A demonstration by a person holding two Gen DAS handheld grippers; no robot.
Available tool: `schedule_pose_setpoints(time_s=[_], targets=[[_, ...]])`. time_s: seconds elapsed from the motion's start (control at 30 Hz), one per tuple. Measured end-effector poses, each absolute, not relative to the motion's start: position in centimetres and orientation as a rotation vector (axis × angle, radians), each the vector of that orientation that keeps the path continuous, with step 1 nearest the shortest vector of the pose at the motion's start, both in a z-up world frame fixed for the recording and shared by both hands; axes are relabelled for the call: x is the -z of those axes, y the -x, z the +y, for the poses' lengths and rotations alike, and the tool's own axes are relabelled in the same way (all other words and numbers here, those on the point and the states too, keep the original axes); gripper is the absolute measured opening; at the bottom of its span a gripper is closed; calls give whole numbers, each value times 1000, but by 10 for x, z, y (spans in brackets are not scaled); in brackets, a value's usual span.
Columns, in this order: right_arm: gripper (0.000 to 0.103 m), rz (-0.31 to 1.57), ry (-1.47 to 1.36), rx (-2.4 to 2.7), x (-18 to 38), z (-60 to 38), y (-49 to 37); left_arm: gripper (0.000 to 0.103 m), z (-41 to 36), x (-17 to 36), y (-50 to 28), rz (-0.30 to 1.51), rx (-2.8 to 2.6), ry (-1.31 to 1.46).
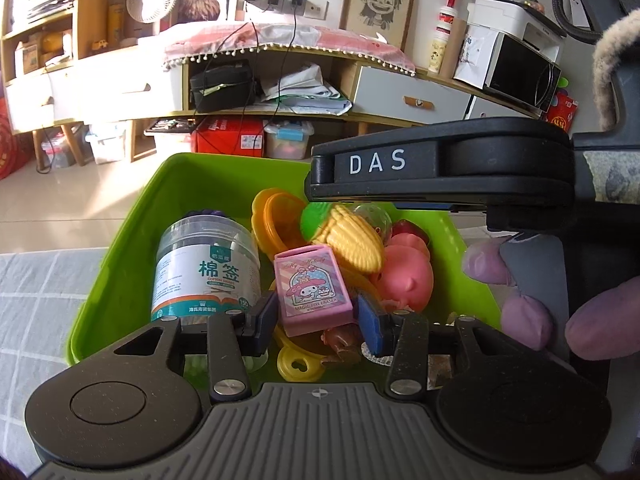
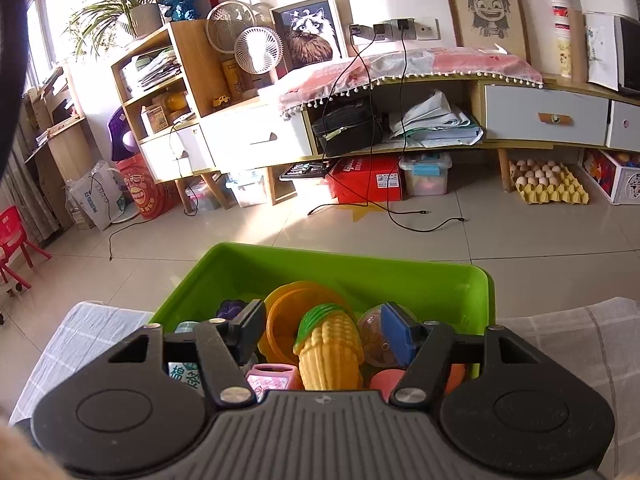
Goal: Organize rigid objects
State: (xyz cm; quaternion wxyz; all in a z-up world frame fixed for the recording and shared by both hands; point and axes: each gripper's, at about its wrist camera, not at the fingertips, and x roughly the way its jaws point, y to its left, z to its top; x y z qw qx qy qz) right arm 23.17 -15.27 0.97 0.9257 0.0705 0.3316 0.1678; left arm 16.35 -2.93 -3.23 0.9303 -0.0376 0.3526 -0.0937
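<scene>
One green plastic bin (image 1: pixel 132 216) is seen at the centre of both wrist views, resting on a grey checked cloth (image 1: pixel 36 300) that fills the lower left of the left wrist view. Inside it, one clear jar of cotton swabs (image 1: pixel 206 272) stands upright at the left. One pink eraser box (image 1: pixel 314 284) with a cartoon print lies just right of the jar. One toy corn cob (image 1: pixel 354 240), yellow with a green husk end, lies above the eraser box, partly over one pink rounded toy (image 1: pixel 406 276). Orange-yellow toy bowls (image 1: pixel 276 216) are stacked at the back; their number cannot be told. One clear toy ball (image 2: pixel 378 336) sits right of the corn in the right wrist view, and one purple toy (image 2: pixel 230 308) is seen at the back left. One yellow ring-shaped piece (image 1: pixel 296 364) lies at the near edge.

The left claw (image 1: pixel 316 316) is held half wide, its two pads on either side of the eraser box; whether the pads touch the box cannot be told for certain, though small gaps appear. The right claw (image 2: pixel 324 332) is likewise half wide above the corn cob, with the cob seen between its pads and not pressed by them. In the left wrist view the other tool's body crosses the upper right, with three fingertips of one hand (image 1: pixel 536 300) visible at the right edge.
</scene>
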Motion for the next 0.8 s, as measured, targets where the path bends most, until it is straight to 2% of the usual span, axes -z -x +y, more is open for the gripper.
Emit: schedule_pose_setpoints(time_s=[0.07, 0.2, 0.33, 0.4, 0.57, 0.8], targets=[[51, 675, -146, -336, -14, -156, -228, 71, -30, 30, -159, 706, 188, 74], [51, 674, -137, -313, -26, -164, -220, 80, -31, 24, -153, 712, 174, 96], [52, 666, -138, -303, -41, -172, -206, 82, -33, 17, -142, 718, 162, 102], [58, 662, -140, -280, -47, -176, -198, 84, -34, 14, -135, 718, 152, 104], [58, 680, -153, -255, -56, -181, -179, 87, -34, 8, -119, 742, 118, 124], [60, 716, -117, -211, -62, -185, -145, 98, -34, -5, -88, 730, 88, 92]])
